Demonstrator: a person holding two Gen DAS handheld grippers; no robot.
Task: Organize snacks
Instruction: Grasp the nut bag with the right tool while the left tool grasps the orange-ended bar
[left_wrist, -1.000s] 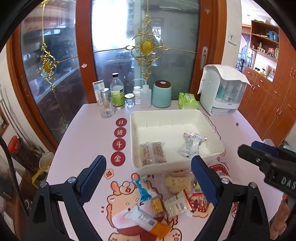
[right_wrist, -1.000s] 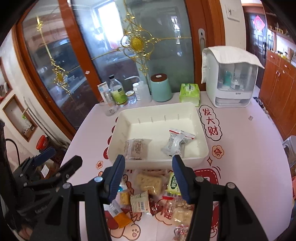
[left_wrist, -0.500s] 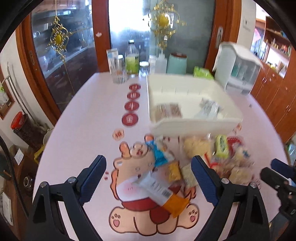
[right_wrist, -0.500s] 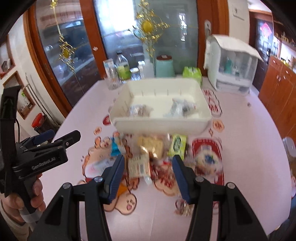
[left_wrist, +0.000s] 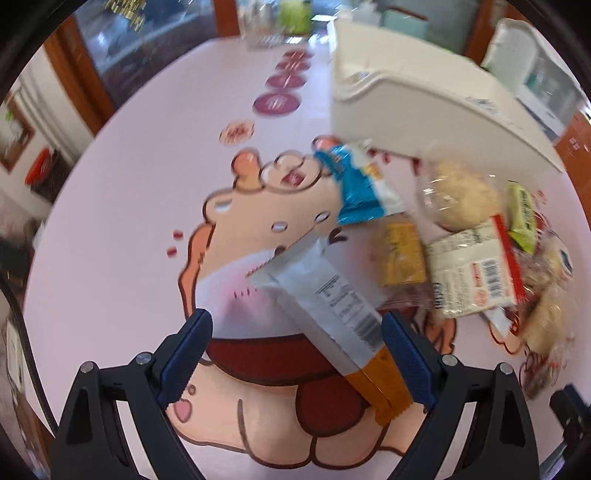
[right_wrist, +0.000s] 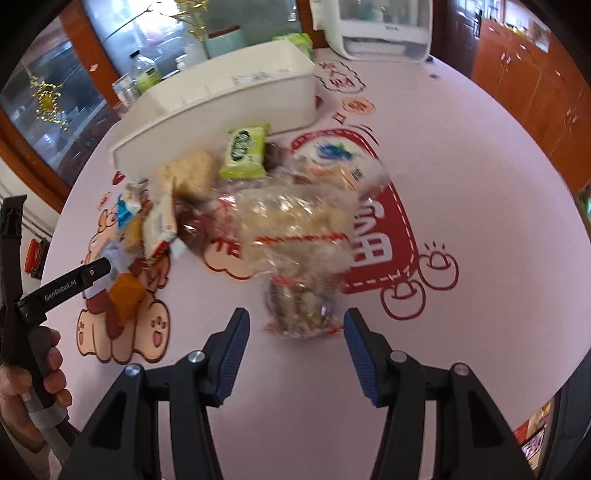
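Several snack packets lie heaped on the pink table in front of a white bin. My left gripper is open, low over a long white and orange bar packet that runs between its fingers, nearer the right one. A blue packet, a yellow one and a white noodle-type packet lie beyond. My right gripper is open just short of a clear bag of small snacks; a green packet lies farther back.
Bottles, a teal canister and a white appliance stand behind the bin. A hand holds the left gripper's handle at the left edge of the right wrist view. The table's near right part shows bare pink cloth.
Both grippers have dropped from high above the table to just over the snack pile and tipped downward. The packets now fill the views; the bin's inside is out of sight.
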